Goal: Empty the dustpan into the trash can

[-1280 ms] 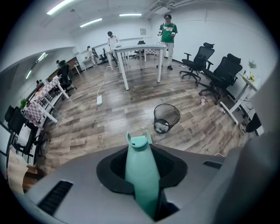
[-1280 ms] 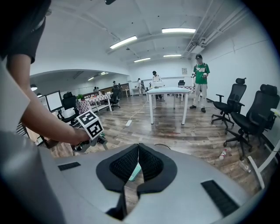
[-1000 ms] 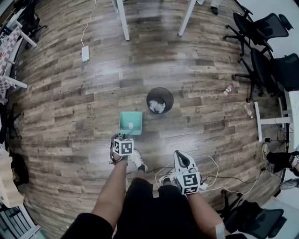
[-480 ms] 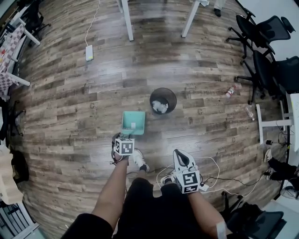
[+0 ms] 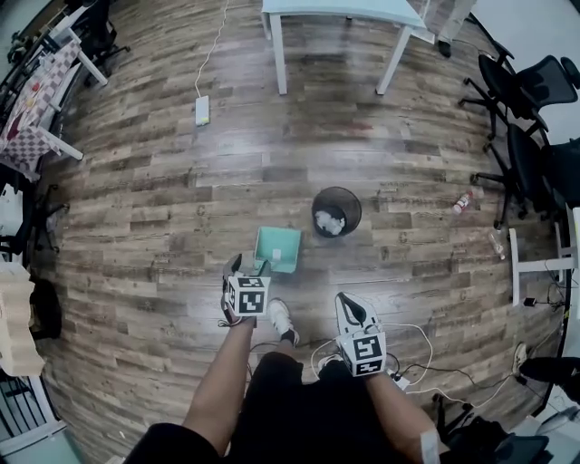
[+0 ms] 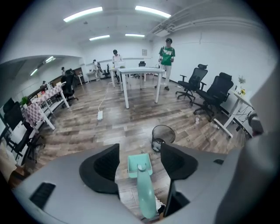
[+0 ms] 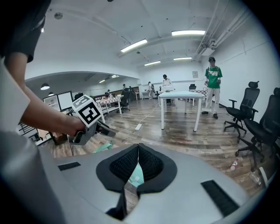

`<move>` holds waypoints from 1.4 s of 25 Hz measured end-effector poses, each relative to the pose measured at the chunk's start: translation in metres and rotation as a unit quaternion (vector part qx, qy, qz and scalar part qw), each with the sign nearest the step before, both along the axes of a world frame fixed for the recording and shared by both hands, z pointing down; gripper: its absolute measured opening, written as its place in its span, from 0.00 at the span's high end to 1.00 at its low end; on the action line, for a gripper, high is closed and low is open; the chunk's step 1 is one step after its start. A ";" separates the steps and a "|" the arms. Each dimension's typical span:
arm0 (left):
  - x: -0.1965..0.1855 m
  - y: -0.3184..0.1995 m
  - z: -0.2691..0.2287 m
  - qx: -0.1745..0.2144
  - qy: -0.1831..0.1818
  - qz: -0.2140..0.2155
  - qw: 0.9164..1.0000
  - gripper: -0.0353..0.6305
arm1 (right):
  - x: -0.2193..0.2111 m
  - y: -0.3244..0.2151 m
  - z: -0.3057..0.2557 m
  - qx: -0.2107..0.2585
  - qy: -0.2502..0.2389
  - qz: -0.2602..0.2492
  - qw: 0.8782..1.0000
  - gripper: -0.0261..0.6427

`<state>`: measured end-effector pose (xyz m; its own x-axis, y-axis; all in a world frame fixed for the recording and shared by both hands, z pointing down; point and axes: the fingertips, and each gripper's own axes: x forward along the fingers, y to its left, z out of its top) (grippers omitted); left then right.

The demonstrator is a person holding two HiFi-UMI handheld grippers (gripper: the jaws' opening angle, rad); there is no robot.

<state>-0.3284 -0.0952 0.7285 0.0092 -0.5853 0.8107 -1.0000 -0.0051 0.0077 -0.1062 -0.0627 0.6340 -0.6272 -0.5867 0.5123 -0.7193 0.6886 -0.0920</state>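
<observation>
A teal dustpan [image 5: 276, 248] rests on the wood floor, just left of a black mesh trash can [image 5: 336, 210] that has white crumpled paper inside. In the left gripper view the dustpan's handle [image 6: 145, 192] rises between the jaws of my left gripper [image 6: 139, 164]. Those jaws are opening wide and the pads stand clear of the handle. The trash can [image 6: 162, 135] lies just beyond on the right. My right gripper [image 7: 138, 164] hangs shut with nothing in it, near my right leg [image 5: 356, 313]; it looks across at the left gripper [image 7: 89, 120].
A white table [image 5: 344, 9] stands far ahead, with a power strip [image 5: 202, 110] on the floor to its left. Black office chairs [image 5: 535, 136] and a bottle [image 5: 463, 201] are at the right. White cables [image 5: 408, 335] lie by my feet. People stand at the back [image 6: 166, 52].
My left gripper has opened, let go of the dustpan handle and lifted off it. The dustpan stays on the floor. The right gripper has shifted slightly.
</observation>
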 end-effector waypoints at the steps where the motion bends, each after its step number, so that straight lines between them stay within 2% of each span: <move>1: -0.001 -0.001 -0.016 0.015 -0.003 0.000 1.000 0.49 | -0.005 -0.001 -0.004 0.004 -0.003 -0.005 1.000 0.93; 6: -0.004 0.000 -0.090 0.087 -0.015 0.004 0.996 0.50 | -0.024 -0.012 -0.027 0.033 -0.020 -0.022 0.999 0.93; 11: 0.008 0.008 -0.151 0.142 -0.018 0.009 0.990 0.51 | -0.028 -0.023 -0.047 0.053 -0.038 -0.017 0.998 0.92; 18: 0.036 0.019 -0.197 0.195 -0.020 0.014 0.981 0.63 | -0.031 -0.038 -0.092 0.104 -0.060 -0.020 0.993 0.92; 22: 0.058 0.023 -0.221 0.235 -0.016 0.017 0.972 0.77 | -0.020 -0.039 -0.111 0.122 -0.060 -0.013 0.991 0.93; 26: 0.072 0.026 -0.233 0.253 -0.011 0.019 0.967 0.86 | -0.007 -0.038 -0.128 0.144 -0.061 0.015 0.988 0.93; 29: 0.087 0.027 -0.235 0.256 0.006 0.027 0.966 0.90 | 0.004 -0.041 -0.141 0.159 -0.063 0.032 0.985 0.93; 32: 0.094 0.030 -0.239 0.266 0.022 0.030 0.963 0.91 | 0.005 -0.041 -0.152 0.165 -0.059 0.029 0.984 0.93; 35: 0.097 0.036 -0.237 0.271 0.021 0.031 0.962 0.91 | 0.005 -0.036 -0.165 0.175 -0.062 0.024 0.982 0.93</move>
<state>-0.2315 -0.0592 0.4913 0.0829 -0.9193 0.3847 -0.9965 -0.0785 0.0272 -0.1011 -0.0985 0.4693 -0.6397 -0.7434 0.1956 -0.7495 0.6597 0.0561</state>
